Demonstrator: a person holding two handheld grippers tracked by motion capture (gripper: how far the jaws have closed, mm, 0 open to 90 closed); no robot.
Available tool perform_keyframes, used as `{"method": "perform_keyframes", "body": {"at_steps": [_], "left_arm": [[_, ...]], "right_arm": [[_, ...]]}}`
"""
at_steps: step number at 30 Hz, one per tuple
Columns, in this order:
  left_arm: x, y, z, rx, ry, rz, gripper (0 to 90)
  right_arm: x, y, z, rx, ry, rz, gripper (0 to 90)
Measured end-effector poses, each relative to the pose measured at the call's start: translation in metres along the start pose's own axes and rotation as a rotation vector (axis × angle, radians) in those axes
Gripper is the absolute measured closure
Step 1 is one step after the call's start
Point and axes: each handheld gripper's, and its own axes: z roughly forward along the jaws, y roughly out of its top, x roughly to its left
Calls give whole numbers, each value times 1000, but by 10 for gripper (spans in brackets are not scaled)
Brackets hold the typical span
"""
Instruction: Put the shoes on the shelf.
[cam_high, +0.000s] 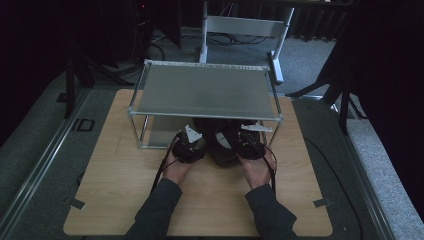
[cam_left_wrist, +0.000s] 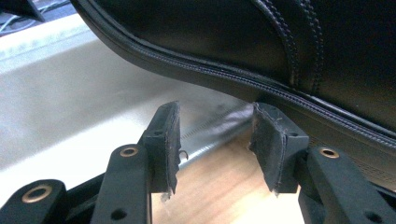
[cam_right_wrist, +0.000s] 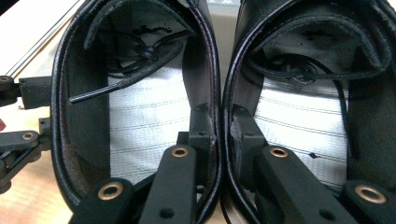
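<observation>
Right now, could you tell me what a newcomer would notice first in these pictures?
A pair of black shoes sits side by side at the front of the metal rack on the wooden table. The right tongs pinch the two inner walls of the shoes together. The left tongs stand open beside the left shoe's sole, gripping nothing.

A metal shelf rack (cam_high: 205, 92) is standing at the far half of a wooden table (cam_high: 115, 200), its grey top lying flat on thin silver legs. Beyond it, a white frame (cam_high: 245, 25) is resting on grey carpet (cam_high: 305, 60), with cables (cam_high: 165, 42) lying near it. Dark curtains (cam_high: 390, 75) are hanging at both sides.
</observation>
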Motion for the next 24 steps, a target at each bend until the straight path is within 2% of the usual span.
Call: {"method": "perform_keyframes", "body": {"at_steps": [1,3,6,12,15,18,24], "left_arm": [[0,0,0,0,0,0,534],[2,2,6,3,26,6,534],[3,2,7,8,18,6,509],[-2,0,1,5,3,25,479],[-8,-3,-6,-7,-4,51,467],[-11,-4,-10,-28,-14,54,462],[-15,-5,-9,-39,-34,78,443]], "right_arm": [[0,1,2,-3,-3,6,813],[-1,2,7,-12,-12,20,813],[-1,2,12,-17,-13,36,814],[-2,6,18,-22,-10,62,814],[1,9,20,-32,-25,64,814],[3,11,23,-39,-38,70,814],[5,10,27,-52,-64,68,813]]}}
